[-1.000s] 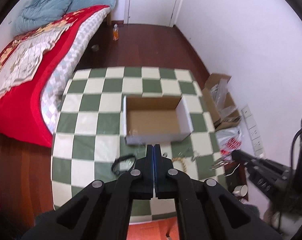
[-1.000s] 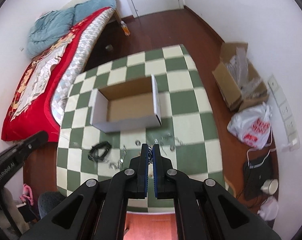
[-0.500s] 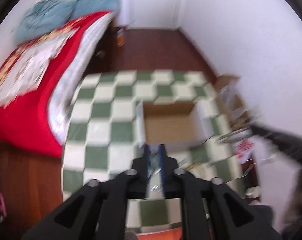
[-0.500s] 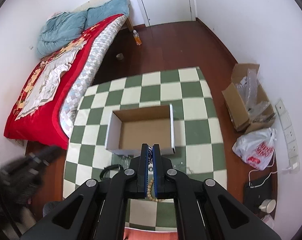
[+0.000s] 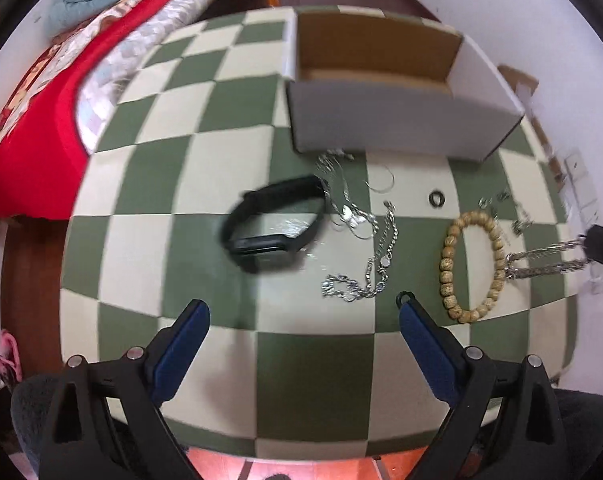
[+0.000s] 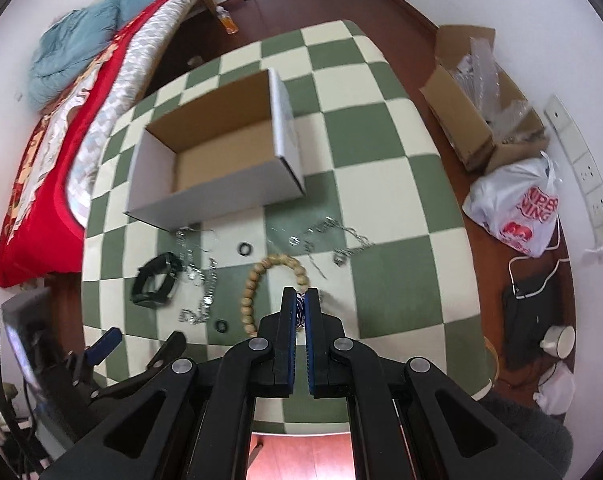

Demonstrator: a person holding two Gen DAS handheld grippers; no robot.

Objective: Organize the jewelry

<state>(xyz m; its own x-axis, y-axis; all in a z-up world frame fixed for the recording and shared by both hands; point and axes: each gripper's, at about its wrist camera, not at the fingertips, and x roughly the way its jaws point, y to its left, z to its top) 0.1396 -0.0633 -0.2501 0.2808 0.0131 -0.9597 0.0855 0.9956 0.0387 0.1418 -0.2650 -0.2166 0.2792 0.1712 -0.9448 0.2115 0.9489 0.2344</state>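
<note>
A: Ahead of my left tool [image 5: 301,308], what lies on the surface [image 5: 313,360]?
B: Black wristband [image 5: 275,222] just beyond and left of centre; tangled silver chains [image 5: 371,264] beside it; bead bracelet [image 5: 473,264] off to the right. Cardboard box [image 5: 385,92] farther ahead, open-topped. Left tool released, fingers wide apart, holding nothing.
A: My right tool [image 6: 300,308]?
B: Clenched on a silver chain [image 5: 541,262], directly over the bead bracelet's near side.
</note>
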